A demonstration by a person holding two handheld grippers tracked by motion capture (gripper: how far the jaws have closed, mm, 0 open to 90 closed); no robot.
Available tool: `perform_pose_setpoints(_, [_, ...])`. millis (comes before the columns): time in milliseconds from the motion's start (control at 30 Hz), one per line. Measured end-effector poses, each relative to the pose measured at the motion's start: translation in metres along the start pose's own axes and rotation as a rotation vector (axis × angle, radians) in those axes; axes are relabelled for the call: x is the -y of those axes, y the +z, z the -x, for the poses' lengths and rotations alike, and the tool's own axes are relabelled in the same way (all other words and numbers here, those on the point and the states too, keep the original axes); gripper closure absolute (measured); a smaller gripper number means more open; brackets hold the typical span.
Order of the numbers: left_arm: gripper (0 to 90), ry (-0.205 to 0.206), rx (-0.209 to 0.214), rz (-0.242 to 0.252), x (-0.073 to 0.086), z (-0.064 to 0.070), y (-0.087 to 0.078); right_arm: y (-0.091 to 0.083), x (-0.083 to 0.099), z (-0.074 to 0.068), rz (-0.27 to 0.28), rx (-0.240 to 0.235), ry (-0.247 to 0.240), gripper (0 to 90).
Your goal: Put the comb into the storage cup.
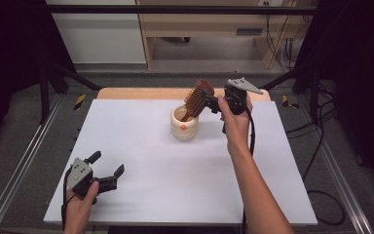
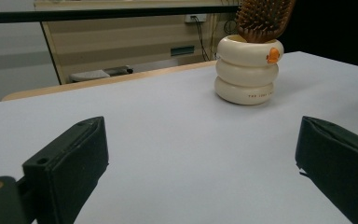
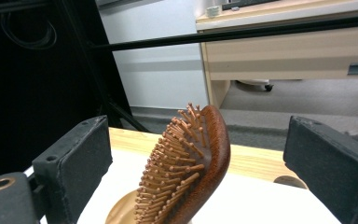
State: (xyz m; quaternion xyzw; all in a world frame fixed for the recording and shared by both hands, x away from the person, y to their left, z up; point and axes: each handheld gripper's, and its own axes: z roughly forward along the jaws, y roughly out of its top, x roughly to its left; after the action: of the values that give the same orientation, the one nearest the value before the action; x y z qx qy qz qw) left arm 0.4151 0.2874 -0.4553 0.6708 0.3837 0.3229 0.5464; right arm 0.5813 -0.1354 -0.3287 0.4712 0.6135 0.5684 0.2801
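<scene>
Leaning handle-down in cup (image 1: 184, 125), hairbrush (image 1: 196, 99) head up-right, toward right gripper (image 1: 213, 103).

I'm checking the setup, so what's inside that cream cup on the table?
A wooden hairbrush stands in the cream cup, bristled head sticking out and leaning. Its handle is hidden inside the cup, as is anything else at the bottom.

cream ringed holder (image 2: 249, 70) — small red lettering low on its side, too tiny to read, orange emblem near rim
</scene>
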Motion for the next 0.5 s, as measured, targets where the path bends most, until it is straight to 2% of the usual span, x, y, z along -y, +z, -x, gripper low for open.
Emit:
perform_pose_setpoints(233, [2.3,0.001,0.0,-0.001,0.0,0.0,0.0,-0.0033,-0.0001,-0.0001,0.002,0.017,-0.063,7.6])
perform_pose_setpoints(500, [2.2,0.001,-0.001,-0.003,0.0001,0.0,0.0001,-0.009,-0.0026,-0.0006,0.033,0.031,-0.104,5.9])
